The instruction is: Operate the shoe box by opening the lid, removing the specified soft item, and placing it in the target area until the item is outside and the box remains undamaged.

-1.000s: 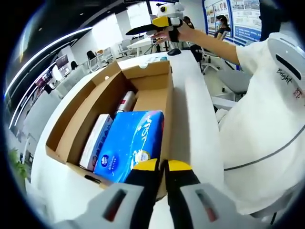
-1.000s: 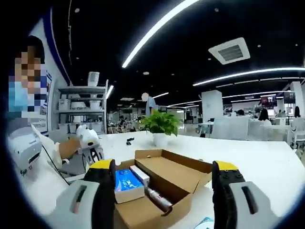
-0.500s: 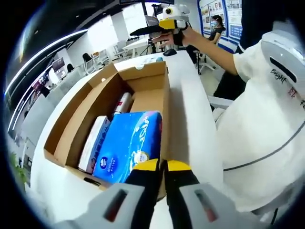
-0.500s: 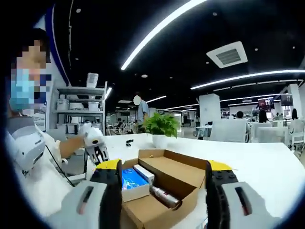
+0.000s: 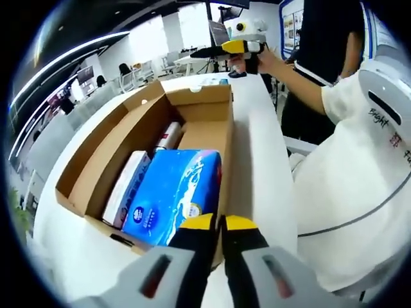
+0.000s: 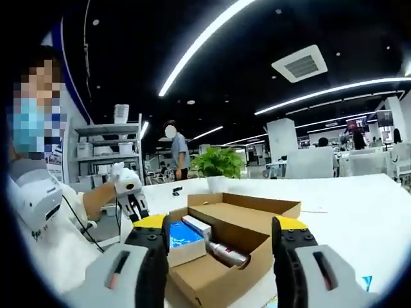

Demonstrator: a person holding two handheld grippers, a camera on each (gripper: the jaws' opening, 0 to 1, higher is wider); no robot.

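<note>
At 6 o'clock in the left gripper view, the left gripper (image 5: pixel 218 224) sat w/ its two yellow-tipped jaws pressed together, clenched on nothing I could make out, tips just over the near wall of the open shoe box (image 5: pixel 87 163). Right beyond the tips, approx. 11 o'clock from them, lay the blue tissue pack (image 5: pixel 173 192), the soft item by my judgement, flat in the near end of the box & touching the right-hand wall. Beside it toward 9 o'clock stood a white carton (image 5: pixel 126 191); further in, toward 12, a silver tube (image 5: pixel 167 137) lay along the box floor. Lid flaps were already folded out, so the step in hand looked like the grab itself. To do it well: spread the left jaws first, come down over the pack's near edge, pinch wrapper + bulk rather than film alone, then lift straight up so the pack doesn't drag on the cardboard wall or tip the carton. Box sat on a white table (image 5: pixel 257 160); a bare stretch at 3 o'clock of the box seemed a fair drop spot, tho the target area wasn't marked. Farther off at 12–1 o'clock, the right gripper (image 5: pixel 212 51) hovered past the box's far end. In the right gripper view its jaws (image 6: pixel 218 224) stood wide apart, released, framing the box from the other end; it could steady the far wall if the box slid. A potted plant (image 6: pixel 217 163) & shelving stood well beyond.
</note>
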